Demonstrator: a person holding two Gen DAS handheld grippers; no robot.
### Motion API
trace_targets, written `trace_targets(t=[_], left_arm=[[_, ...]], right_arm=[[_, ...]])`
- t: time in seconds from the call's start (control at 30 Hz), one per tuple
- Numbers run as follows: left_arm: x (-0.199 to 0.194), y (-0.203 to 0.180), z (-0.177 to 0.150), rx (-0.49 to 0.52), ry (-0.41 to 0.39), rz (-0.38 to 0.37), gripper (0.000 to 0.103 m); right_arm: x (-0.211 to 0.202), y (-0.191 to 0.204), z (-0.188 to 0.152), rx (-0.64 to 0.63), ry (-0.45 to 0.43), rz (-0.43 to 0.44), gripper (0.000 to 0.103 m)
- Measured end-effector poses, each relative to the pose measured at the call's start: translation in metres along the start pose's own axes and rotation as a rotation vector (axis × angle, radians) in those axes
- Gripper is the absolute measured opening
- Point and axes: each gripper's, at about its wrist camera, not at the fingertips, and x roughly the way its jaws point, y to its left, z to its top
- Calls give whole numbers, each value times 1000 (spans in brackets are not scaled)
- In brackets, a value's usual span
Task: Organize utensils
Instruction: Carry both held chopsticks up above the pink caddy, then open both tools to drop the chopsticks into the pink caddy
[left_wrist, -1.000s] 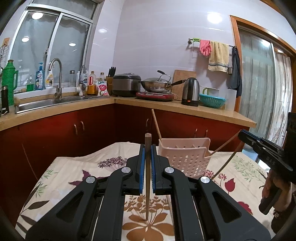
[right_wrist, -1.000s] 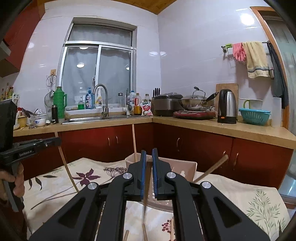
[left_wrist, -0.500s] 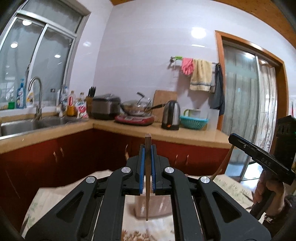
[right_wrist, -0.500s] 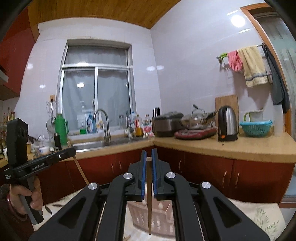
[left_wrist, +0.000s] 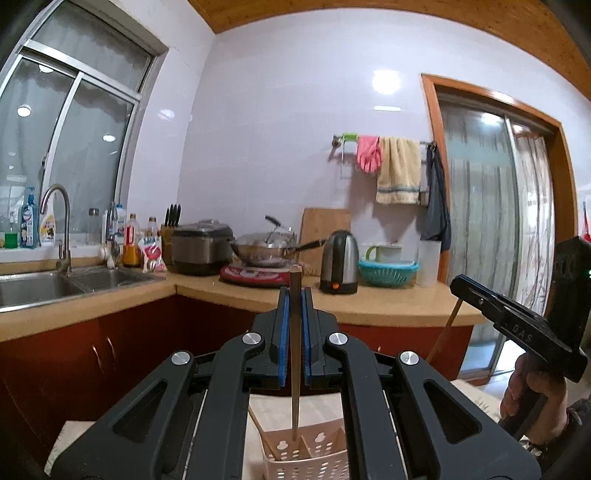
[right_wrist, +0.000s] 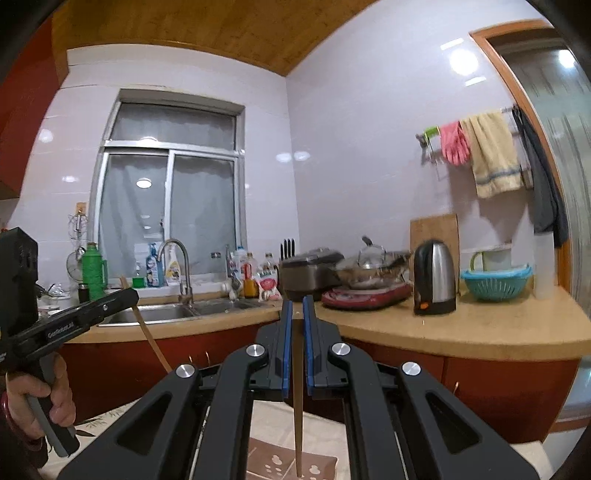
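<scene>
Both hand-held grippers clamped, left hand-held gripper (left_wrist: 294, 295) gripping upright chopstick (left_wrist: 295, 369), right hand-held gripper (right_wrist: 297, 306) likewise

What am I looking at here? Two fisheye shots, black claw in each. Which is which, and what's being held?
There is no robot arm. A person holds a handheld two-finger gripper in each hand, and each gripper carries a fisheye camera that looks forward along its fingers.

The left wrist view shows the left gripper up close. It is shut on a wooden chopstick that hangs tip down over a perforated utensil basket. At the right edge of this view you see the right gripper in the person's hand.

The right wrist view shows the right gripper, also shut on a chopstick above the same basket. The left gripper appears at the left edge.

The basket stands on a table with a floral cloth. Behind it is the kitchen counter.
</scene>
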Motion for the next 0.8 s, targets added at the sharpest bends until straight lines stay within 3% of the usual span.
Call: trace_targets(t=[0.37, 0.4, 0.43, 0.5, 0.53, 0.8], left_arm=[[47, 6, -82, -55, 201, 6, 7], [48, 7, -86, -62, 210, 9, 8], [48, 8, -89, -68, 215, 7, 9], [47, 7, -90, -70, 224, 7, 21], [46, 6, -91, -66, 224, 10, 25], [11, -2, -94, -67, 216, 36, 55]], right_arm=[[35, -6, -65, -1, 182, -37, 7], [35, -6, -67, -2, 187, -39, 8], [35, -5, -69, -2, 195, -36, 20], [32, -4, -71, 2, 194, -38, 41], [29, -4, -72, 1, 190, -42, 45], [-9, 0, -59, -13, 170, -54, 54]])
